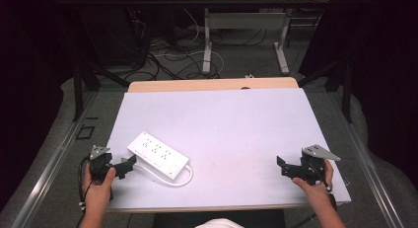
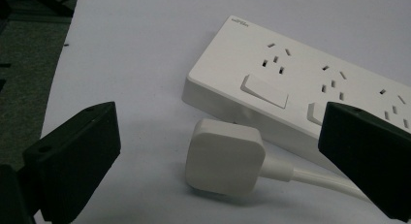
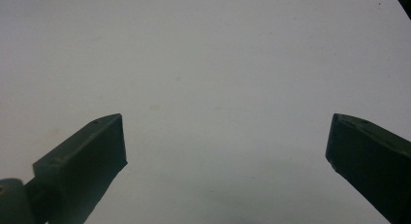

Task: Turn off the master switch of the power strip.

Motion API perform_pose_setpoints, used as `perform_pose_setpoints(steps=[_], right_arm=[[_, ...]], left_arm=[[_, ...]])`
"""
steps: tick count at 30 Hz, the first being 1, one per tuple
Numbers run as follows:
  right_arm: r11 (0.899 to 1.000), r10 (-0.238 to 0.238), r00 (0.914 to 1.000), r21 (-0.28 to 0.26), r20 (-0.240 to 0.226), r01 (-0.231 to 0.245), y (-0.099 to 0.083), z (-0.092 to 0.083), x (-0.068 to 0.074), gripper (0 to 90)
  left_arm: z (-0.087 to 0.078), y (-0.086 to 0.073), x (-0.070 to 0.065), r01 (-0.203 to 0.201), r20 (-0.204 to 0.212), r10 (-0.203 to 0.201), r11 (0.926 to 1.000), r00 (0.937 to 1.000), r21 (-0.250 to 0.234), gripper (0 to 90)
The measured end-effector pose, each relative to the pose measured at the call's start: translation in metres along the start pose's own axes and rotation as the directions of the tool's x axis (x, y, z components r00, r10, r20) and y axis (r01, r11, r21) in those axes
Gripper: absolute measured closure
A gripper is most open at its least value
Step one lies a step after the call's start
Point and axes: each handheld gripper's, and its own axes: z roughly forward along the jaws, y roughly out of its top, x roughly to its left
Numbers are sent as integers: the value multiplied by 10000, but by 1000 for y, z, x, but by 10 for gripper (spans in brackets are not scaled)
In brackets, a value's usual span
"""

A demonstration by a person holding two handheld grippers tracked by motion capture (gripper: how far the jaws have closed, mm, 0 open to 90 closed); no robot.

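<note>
Bright, evenly lit white table point(image 1: 222, 119) amid dark surroundings; soft, slightly blurry frames.

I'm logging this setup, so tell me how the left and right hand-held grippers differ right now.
The left hand-held gripper sits beside the power strip, its jaws framing the white plug; the right hand-held gripper faces bare table. The left is at the table's left edge, the right near its right edge. Both are open, holding nothing.

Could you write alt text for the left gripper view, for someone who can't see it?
A white plug lies on a white table between the two open black jaws of the left claw, its cable running off right. Just behind it sits a white power strip with sockets and a switch.
</note>
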Motion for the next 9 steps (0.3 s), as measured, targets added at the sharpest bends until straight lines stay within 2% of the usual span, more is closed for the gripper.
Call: perform_pose_setpoints(steps=[9], right_arm=[[10000, -7, 10000, -83, -14, 7, 0, 1, -1, 3]], left_arm=[[1, 0, 0, 17, 23, -17, 10000, 10000, 22, 15]])
